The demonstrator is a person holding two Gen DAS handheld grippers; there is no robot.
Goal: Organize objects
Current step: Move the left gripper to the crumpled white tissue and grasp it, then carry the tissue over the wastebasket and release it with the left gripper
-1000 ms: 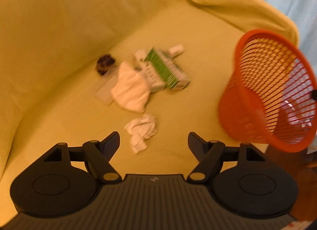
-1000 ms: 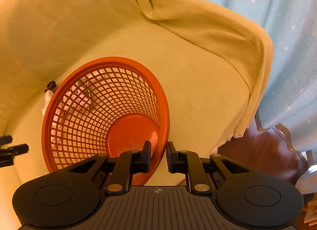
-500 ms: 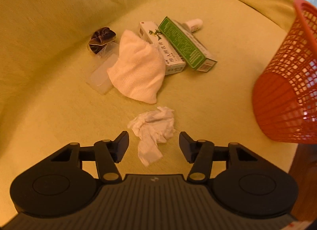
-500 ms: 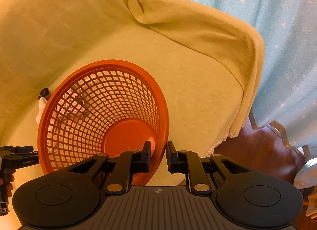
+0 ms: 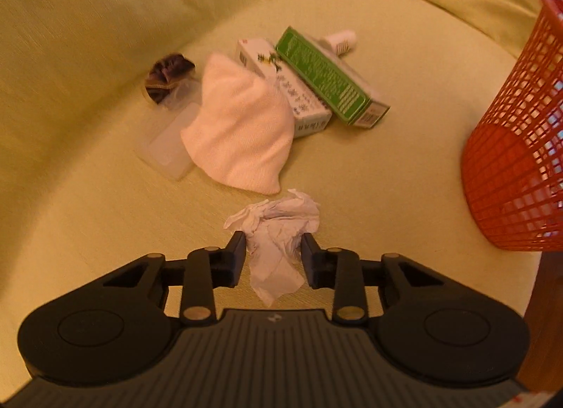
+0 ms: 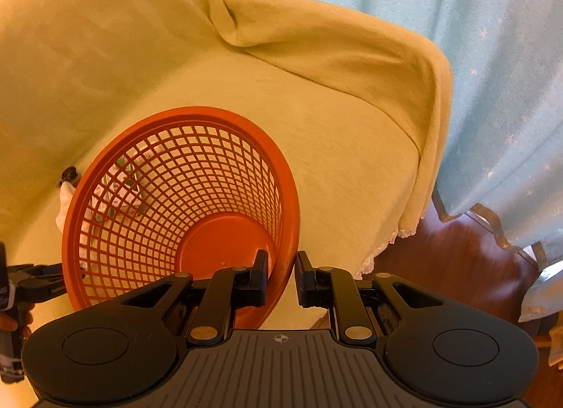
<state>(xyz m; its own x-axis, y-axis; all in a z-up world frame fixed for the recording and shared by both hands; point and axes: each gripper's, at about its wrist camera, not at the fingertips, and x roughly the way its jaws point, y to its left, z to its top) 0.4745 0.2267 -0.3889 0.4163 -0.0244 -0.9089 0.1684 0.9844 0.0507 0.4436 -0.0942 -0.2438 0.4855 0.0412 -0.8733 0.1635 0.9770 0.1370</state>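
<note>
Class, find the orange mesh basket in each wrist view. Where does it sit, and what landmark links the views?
Left wrist: orange mesh basket at the right edge, partly cut off.
Right wrist: lower left of centre, rim between the right gripper jaws.
Shared landmark: green box, seen through the mesh.

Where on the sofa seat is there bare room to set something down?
Bare seat lies between the green box and the orange basket, and left of the crumpled tissue. Crowded: the cluster around the white cloth.
</note>
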